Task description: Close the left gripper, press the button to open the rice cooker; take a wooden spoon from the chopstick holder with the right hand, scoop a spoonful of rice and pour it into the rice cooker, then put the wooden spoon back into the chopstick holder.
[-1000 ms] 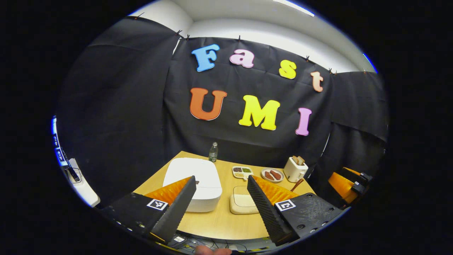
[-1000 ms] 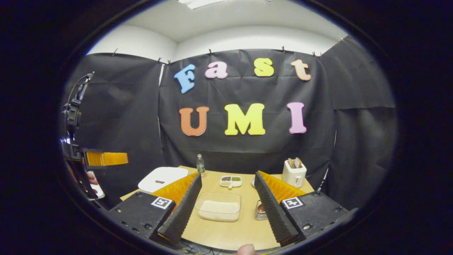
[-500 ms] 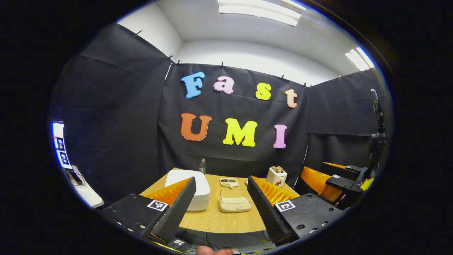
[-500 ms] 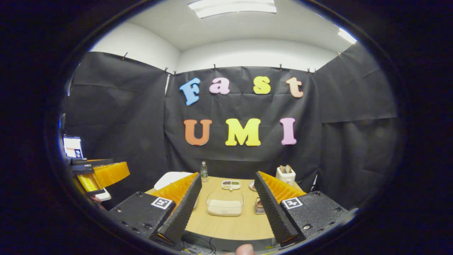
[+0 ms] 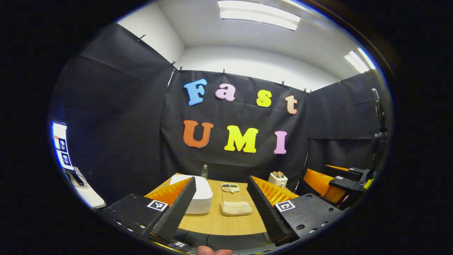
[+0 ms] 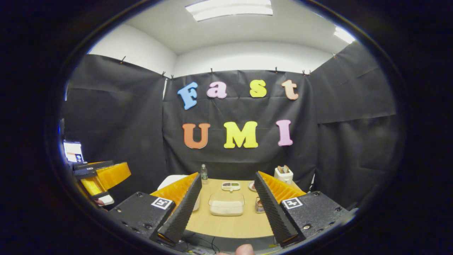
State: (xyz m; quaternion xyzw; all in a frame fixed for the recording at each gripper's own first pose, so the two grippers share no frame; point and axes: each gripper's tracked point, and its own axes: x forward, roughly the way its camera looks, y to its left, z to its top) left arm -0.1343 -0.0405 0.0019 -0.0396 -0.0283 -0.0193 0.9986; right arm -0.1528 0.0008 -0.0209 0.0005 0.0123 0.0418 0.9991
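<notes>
Rice cooker [image 5: 196,193], white and lid-down, is seen on the wooden table [image 5: 219,221] at about 11 o'clock from the left gripper [image 5: 220,209], well apart from it; in the right gripper view its white edge [image 6: 166,181] is glimpsed behind the near finger. Just to its right, at 12 o'clock in the left gripper view, the clear rice container [image 5: 236,205] is placed, with a small divided dish [image 5: 230,187] and a water bottle [image 5: 204,171] beyond. The white chopstick holder [image 5: 277,179] is noted at the table's far right, at 1 o'clock; whether a wooden spoon stands in it cannot be told at this range. The left gripper's fingers are held wide apart, with nothing between them. The right gripper [image 6: 228,209] is likewise spread and empty. Against the views of a second ago, both cameras have been drawn back and tilted upward: the table now appears smaller and lower, and more ceiling is shown. It is judged that no step has been begun: the left gripper has yet to be brought together and advanced to the cooker's button.
</notes>
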